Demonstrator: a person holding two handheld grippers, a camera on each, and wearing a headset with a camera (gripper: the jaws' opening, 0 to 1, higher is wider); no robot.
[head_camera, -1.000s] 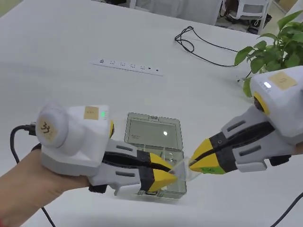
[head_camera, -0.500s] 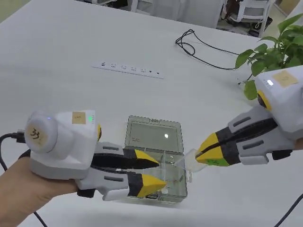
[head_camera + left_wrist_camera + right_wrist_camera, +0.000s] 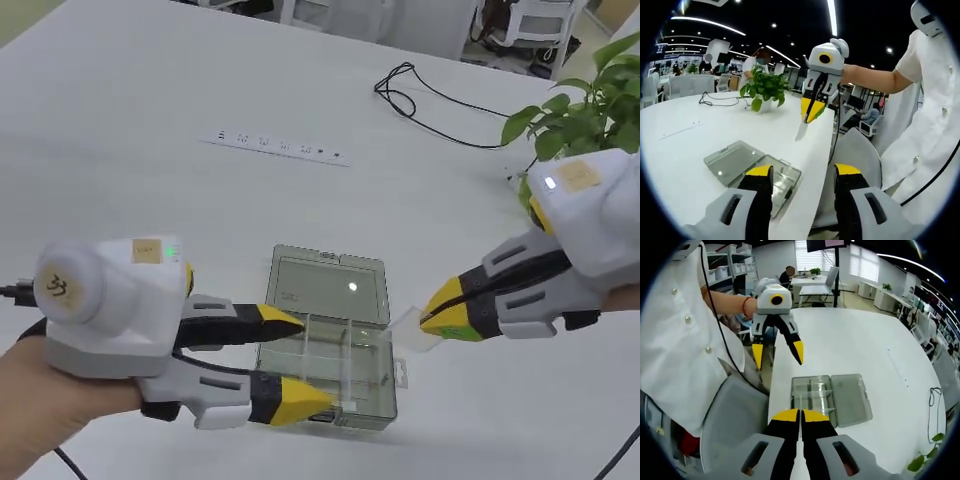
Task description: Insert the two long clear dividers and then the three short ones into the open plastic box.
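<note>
By smoky open box (image 3: 360, 385) — lid (image 3: 328, 285) flat | right hand-held gripper (image 3: 430, 321) pinches clear divider (image 3: 406, 331)

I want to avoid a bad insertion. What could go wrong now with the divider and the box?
The right gripper pinches the clear divider only by one edge, so it may tilt or slip when pressed in. The left gripper is open, not clamping the plastic box, so the box may slide.
</note>
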